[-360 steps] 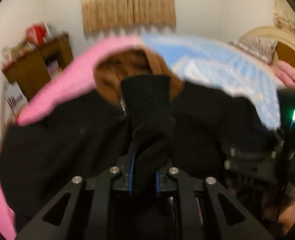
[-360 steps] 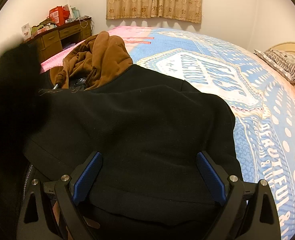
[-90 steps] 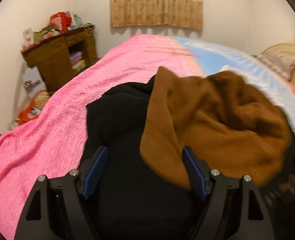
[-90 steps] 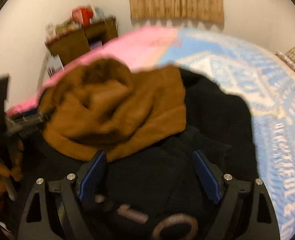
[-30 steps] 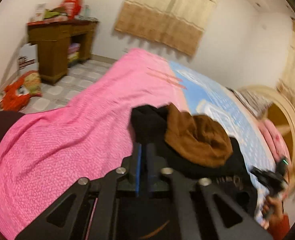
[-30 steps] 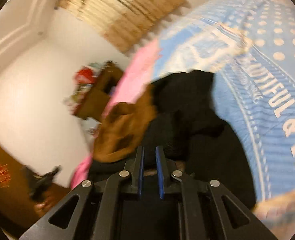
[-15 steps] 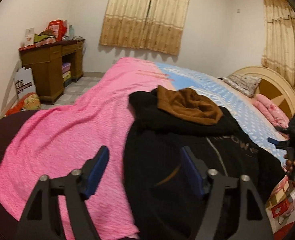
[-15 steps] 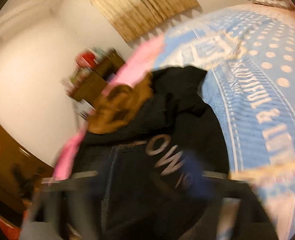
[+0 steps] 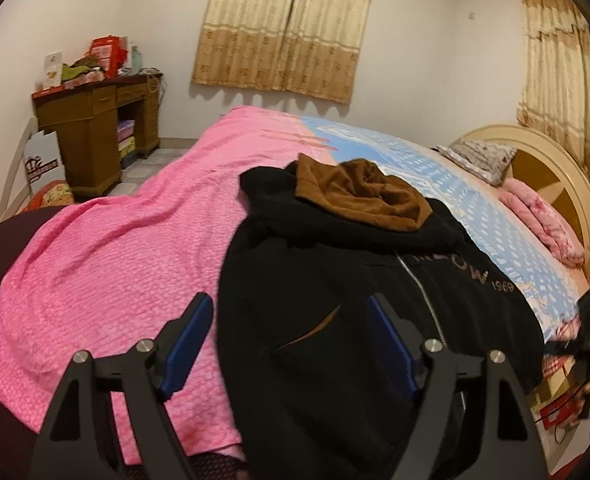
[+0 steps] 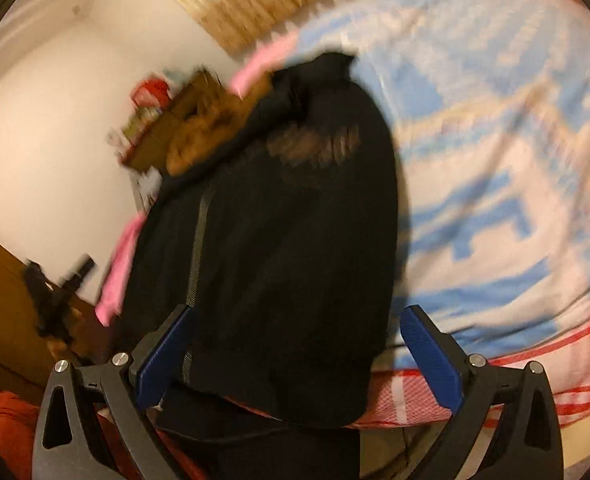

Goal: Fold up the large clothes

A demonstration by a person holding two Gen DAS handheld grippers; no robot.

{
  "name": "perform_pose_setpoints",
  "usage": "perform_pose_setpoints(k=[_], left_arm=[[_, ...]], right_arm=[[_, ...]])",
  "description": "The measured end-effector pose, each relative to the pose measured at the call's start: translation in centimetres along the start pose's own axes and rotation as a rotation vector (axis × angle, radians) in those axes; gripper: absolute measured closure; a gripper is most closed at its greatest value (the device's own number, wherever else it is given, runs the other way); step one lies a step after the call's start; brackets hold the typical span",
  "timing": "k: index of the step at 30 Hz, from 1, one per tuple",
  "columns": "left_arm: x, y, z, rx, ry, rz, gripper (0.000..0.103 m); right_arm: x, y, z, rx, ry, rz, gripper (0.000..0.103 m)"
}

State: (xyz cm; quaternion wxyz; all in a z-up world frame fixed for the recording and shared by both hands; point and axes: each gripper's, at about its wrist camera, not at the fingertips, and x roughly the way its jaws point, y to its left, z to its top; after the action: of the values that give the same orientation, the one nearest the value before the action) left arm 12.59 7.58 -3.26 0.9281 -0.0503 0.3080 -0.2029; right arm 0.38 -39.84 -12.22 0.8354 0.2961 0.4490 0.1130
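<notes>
progress: black zip hoodie point(image 9: 375, 304) laid out on bed point(image 9: 107, 256), sleeves tucked, lengthwise fold left | left gripper point(image 9: 291, 344) and right gripper point(image 10: 295, 354): jaws just sprung wide, nothing held, hem between them

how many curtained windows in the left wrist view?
2. One pair of beige curtains hangs on the far wall beyond the foot of the bed; a second beige curtain hangs on the right wall above the headboard. More may sit outside the frame.

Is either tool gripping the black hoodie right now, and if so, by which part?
Nothing is held. The left tool and right tool have both just opened and stand wide above the black hoodie, pads clear of it.
</notes>
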Motion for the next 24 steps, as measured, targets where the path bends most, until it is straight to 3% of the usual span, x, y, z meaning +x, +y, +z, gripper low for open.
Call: perform_pose_setpoints(k=[3, 4, 5, 6, 9, 11, 13, 18, 21, 24], left_arm=[[-0.8, 0.8, -0.4, -0.015, -0.012, 0.028, 0.022], [-0.9, 1.1, -0.6, -0.019, -0.009, 0.037, 0.022], [-0.8, 1.3, -0.7, -0.023, -0.002, 0.047, 0.022], [-0.7, 1.4, -0.7, -0.025, 0.004, 0.055, 0.022], [-0.5, 1.8, -0.5, -0.023, 0.009, 0.067, 0.022], [-0.6, 2.0, -0.1, -0.025, -0.001, 0.064, 0.022], [-0.6, 2.3, 0.4, -0.035, -0.015, 0.051, 0.022], [0.0, 3.4, 2.0, -0.091, -0.028, 0.032, 0.022], [-0.7, 4.2, 2.5, -0.099, -0.036, 0.031, 0.022], [-2.4, 5.1, 2.2, -0.062, -0.044, 0.063, 0.022]], right_arm=[[2.2, 0.5, -0.3, -0.018, 0.043, 0.042, 0.006], [2.2, 0.4, -0.1, -0.02, 0.043, 0.058, 0.017], [2.3, -0.1, 0.3, 0.009, 0.06, 0.098, 0.066], [2.7, -1.2, 0.6, 0.085, 0.091, 0.187, 0.087], [2.9, -1.3, 1.0, 0.115, 0.144, 0.209, 0.087], [2.3, -0.9, 1.7, 0.155, 0.143, 0.295, 0.087], [1.1, 0.5, 3.6, 0.175, 0.093, 0.436, 0.087], [0.9, 2.6, 11.1, 0.204, -0.081, 0.569, 0.088], [4.0, 0.9, 15.5, 0.314, -0.179, 0.552, 0.088], [8.6, -2.1, 17.8, 0.413, -0.203, 0.422, 0.089]])
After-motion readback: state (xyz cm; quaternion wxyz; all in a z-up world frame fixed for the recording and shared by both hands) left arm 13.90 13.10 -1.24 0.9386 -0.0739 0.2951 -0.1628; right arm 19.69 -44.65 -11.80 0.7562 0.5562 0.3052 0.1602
